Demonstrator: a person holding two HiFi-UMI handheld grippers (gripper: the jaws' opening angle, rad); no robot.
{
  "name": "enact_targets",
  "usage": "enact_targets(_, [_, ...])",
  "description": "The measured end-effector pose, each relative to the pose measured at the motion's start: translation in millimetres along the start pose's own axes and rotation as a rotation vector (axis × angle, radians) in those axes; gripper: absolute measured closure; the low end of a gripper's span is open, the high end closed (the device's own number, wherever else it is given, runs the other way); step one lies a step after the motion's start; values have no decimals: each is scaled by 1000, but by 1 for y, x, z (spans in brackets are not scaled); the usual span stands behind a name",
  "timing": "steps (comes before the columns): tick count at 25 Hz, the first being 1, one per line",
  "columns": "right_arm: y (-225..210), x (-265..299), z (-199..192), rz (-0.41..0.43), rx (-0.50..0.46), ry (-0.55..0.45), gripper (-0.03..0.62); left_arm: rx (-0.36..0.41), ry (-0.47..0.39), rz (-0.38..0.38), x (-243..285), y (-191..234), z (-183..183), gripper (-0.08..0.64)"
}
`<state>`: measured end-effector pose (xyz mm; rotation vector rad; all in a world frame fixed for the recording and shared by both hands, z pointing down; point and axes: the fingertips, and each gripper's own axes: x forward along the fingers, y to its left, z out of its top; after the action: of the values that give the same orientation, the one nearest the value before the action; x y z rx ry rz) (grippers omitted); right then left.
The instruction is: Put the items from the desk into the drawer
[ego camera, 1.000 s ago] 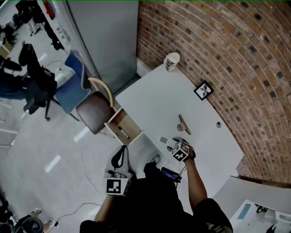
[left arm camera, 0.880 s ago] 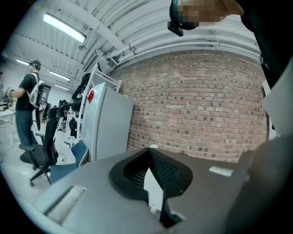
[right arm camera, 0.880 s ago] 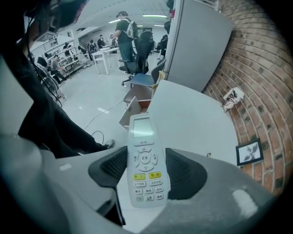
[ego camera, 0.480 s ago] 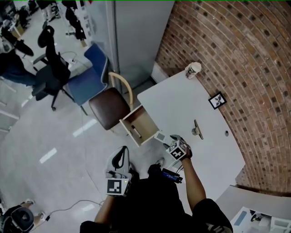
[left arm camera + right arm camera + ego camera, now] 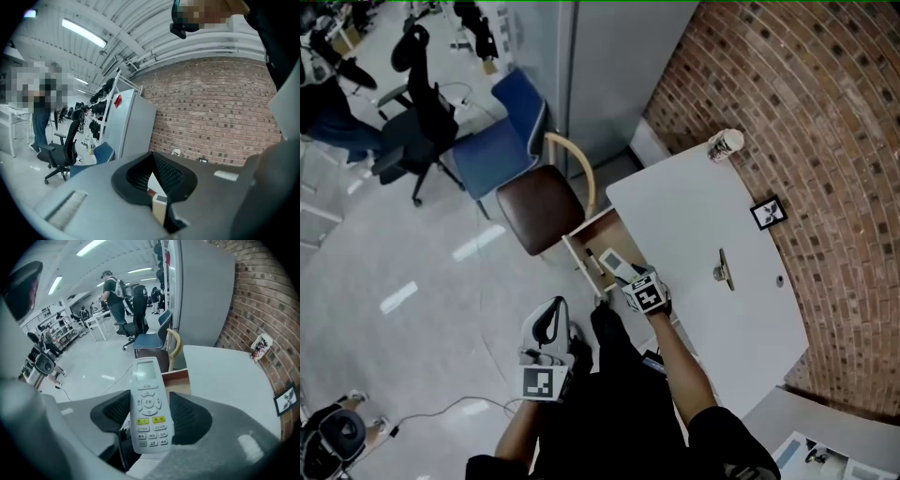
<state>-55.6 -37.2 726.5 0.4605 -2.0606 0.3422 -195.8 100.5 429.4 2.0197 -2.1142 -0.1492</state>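
Right gripper (image 5: 623,277) (image 5: 149,401): jaws closed partway onto a white remote (image 5: 610,262) (image 5: 149,411), one pad against each long side. The remote lies lengthwise along the jaws, buttons up and screen end pointing away from the person. About half of it projects past the fingertips.

Location of the remote: at the desk's (image 5: 694,225) (image 5: 225,376) front edge, over the open drawer (image 5: 591,234) (image 5: 177,379). The drawer is pulled out from under the desk. Its wooden inside shows bare where visible. How high the remote is above the drawer cannot be told.

Left gripper (image 5: 555,305) (image 5: 152,157): jaws closed tip to tip, with only a narrow wedge of gap behind the tips. Nothing is between them. It is held off the desk, on the person's side of the drawer, over the floor.

Items on the desk:
- A slim upright item (image 5: 724,270) near the middle, type not determined.
- A small round item (image 5: 779,279) near the wall-side edge, too small to identify.
- A framed picture (image 5: 769,213) (image 5: 286,399) near the brick wall.
- A paper cup (image 5: 725,143) (image 5: 258,348) on the far corner.

A brown chair (image 5: 539,202) (image 5: 174,345) with a curved wooden back stands off the desk, just beyond the drawer.
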Motion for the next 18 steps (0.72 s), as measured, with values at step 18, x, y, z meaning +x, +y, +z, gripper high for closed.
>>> enact_targets(18, [-29, 172, -23, 64, 320, 80, 330, -51, 115, 136, 109, 66, -77, 540])
